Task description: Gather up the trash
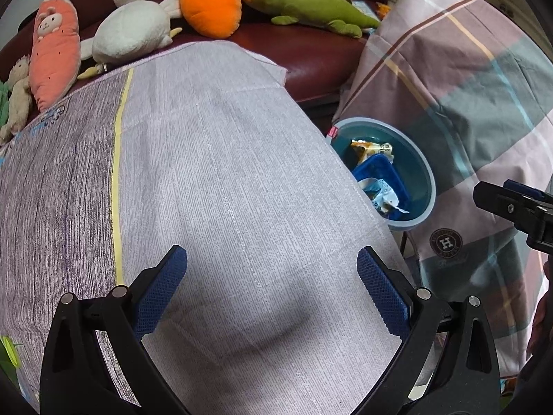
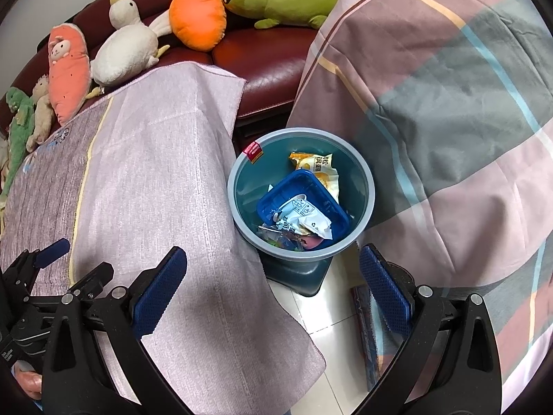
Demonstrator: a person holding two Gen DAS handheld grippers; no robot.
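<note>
A blue-grey trash bin (image 2: 359, 169) stands on the floor between the cloth-covered table and a plaid-draped piece. It holds a blue plastic tray (image 2: 331, 204), a white wrapper (image 2: 306, 216) and a yellow snack packet (image 2: 314, 164). The bin also shows in the left wrist view (image 1: 427, 180). My right gripper (image 2: 273, 287) is open and empty, just in front of the bin. My left gripper (image 1: 271, 282) is open and empty above the table cloth (image 1: 224, 173). The right gripper shows at the right edge of the left wrist view (image 1: 518, 207).
Plush toys line a dark red sofa (image 2: 276, 55) behind the table: a white duck (image 2: 124, 48), an orange carrot (image 2: 198, 17), a green lizard (image 2: 283, 1). A plaid cloth (image 2: 449, 121) hangs on the right. A flat packet (image 2: 364, 325) lies on the white floor tiles.
</note>
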